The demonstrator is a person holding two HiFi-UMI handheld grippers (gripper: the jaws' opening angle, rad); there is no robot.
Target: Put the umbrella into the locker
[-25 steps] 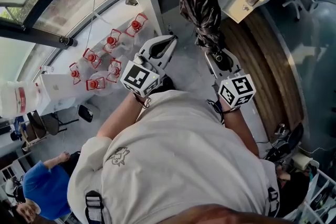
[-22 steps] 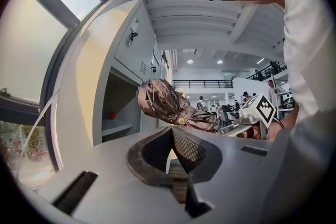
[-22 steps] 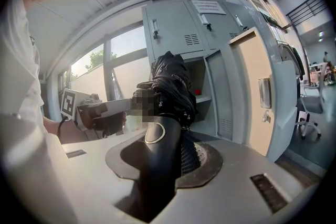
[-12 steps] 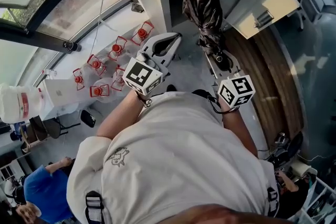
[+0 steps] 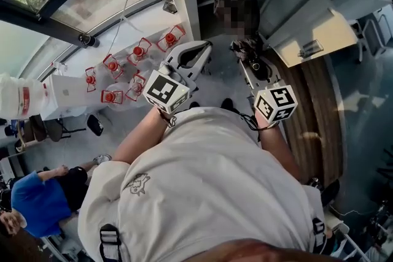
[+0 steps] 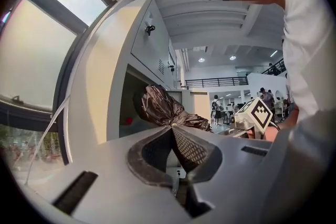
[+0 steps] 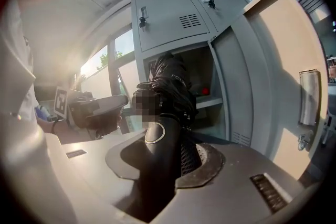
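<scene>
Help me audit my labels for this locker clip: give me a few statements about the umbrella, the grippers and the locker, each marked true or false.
1. The right gripper is clamped on the handle of the umbrella. True.
2. The left gripper grips the umbrella too. False: its jaws are together with nothing between them.
3. The locker door is closed. False: it stands swung open, with the compartment exposed.
4. The umbrella is folded. True.
5. The upper door above that compartment is shut. True.
</scene>
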